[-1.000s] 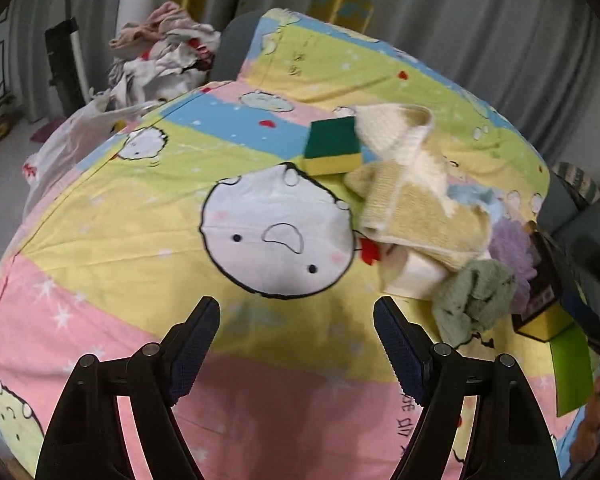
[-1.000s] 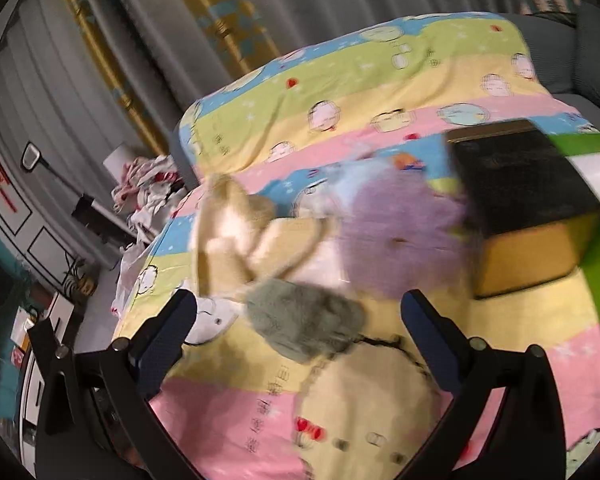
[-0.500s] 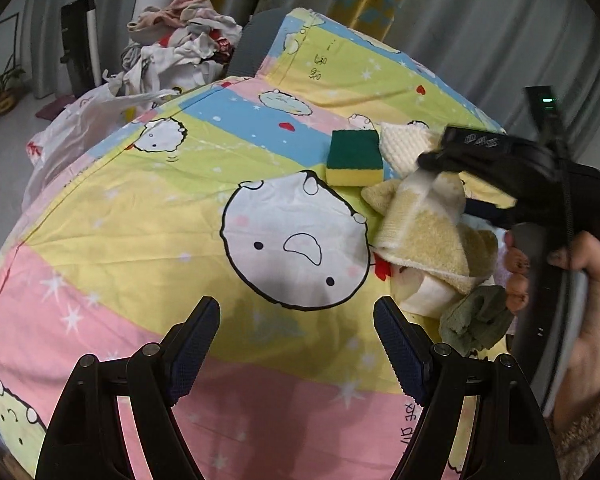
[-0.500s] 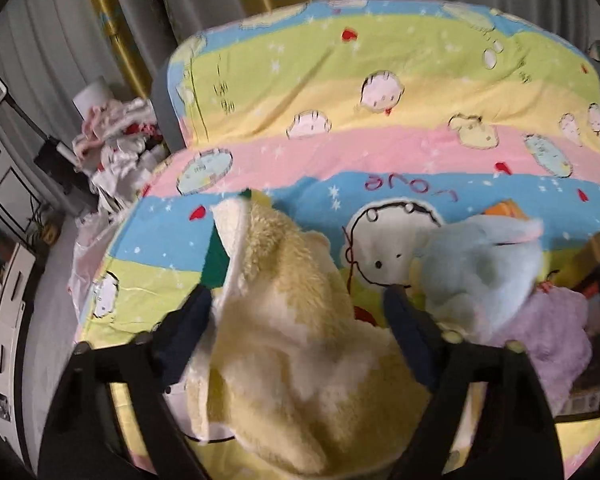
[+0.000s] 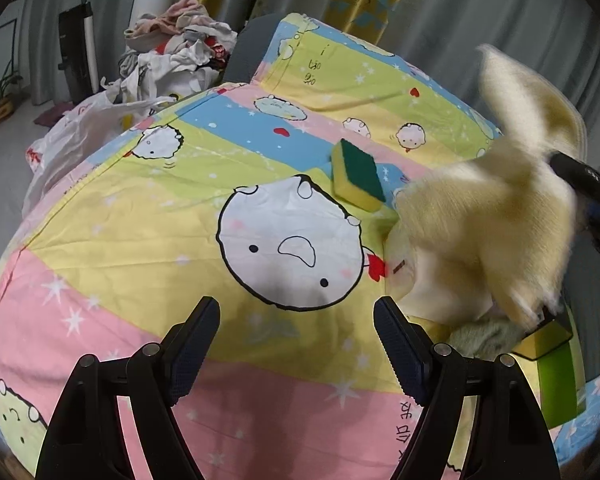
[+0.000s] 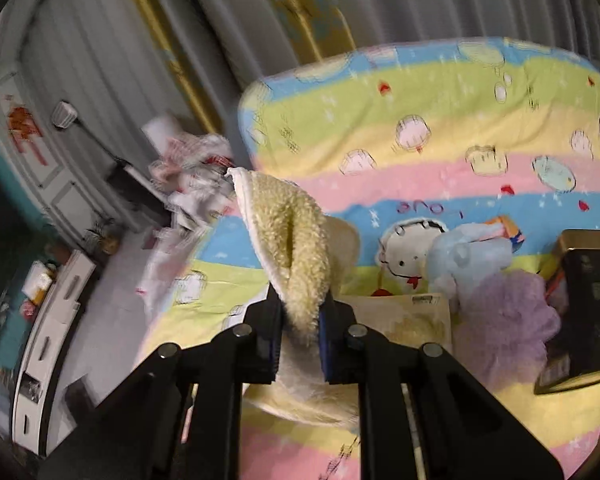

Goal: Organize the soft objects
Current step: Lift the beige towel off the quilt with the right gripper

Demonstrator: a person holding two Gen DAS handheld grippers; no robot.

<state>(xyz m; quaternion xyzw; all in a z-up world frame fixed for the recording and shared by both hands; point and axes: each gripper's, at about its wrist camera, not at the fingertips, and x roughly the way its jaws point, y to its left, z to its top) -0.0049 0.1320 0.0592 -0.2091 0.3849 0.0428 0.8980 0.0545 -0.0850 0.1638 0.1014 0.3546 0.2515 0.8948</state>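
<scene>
Right claw (image 6: 300, 344) is clamped on the fluffy yellow towel (image 6: 296, 256), lifted above the bed (image 5: 148, 216); left claw (image 5: 296, 344) stands apart, empty. Towel looks pinched near one fold, so it may slip out.

My right gripper (image 6: 300, 344) is clamped tight on the fluffy yellow cloth (image 6: 296, 256), jaws nearly together with the fabric bunched between the pads and raised off the bed. My left gripper (image 5: 296, 344) hangs angled downward, jaws spread wide, nothing between them and nothing touching its fingers.
</scene>
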